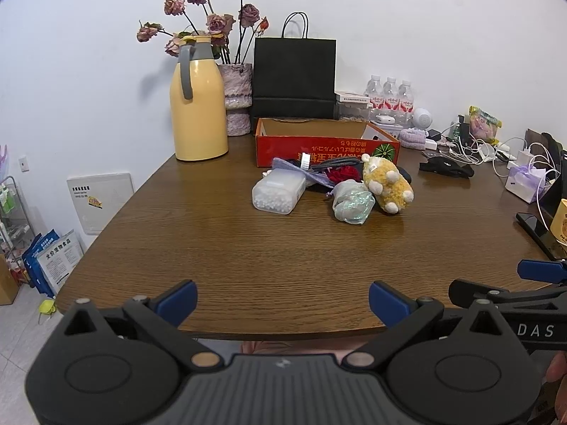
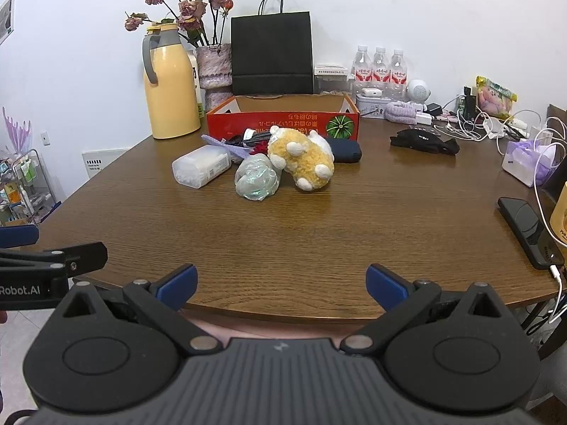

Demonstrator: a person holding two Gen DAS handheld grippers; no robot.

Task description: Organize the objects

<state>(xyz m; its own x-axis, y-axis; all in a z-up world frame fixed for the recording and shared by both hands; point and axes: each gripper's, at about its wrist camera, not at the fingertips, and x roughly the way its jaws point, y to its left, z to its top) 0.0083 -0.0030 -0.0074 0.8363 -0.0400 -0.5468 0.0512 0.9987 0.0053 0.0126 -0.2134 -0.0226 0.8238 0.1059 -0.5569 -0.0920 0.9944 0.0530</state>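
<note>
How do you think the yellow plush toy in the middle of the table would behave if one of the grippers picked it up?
The plush toy looks soft and fluffy, so it would probably squash between the fingers and feel light. Its rounded body lies tilted against the items behind it, so a push might roll it. The right gripper stands open, not yet near it.

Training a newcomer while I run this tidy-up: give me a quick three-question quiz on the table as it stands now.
1. True or false: the left gripper holds something.
2. What lies directly in front of the red cardboard box: A) three water bottles B) a yellow plush toy C) a phone?
3. Which object stands left of the red box, against the wall?

Key: 1 false, both grippers open. 2 B. 3 the tall yellow thermos jug.
</note>
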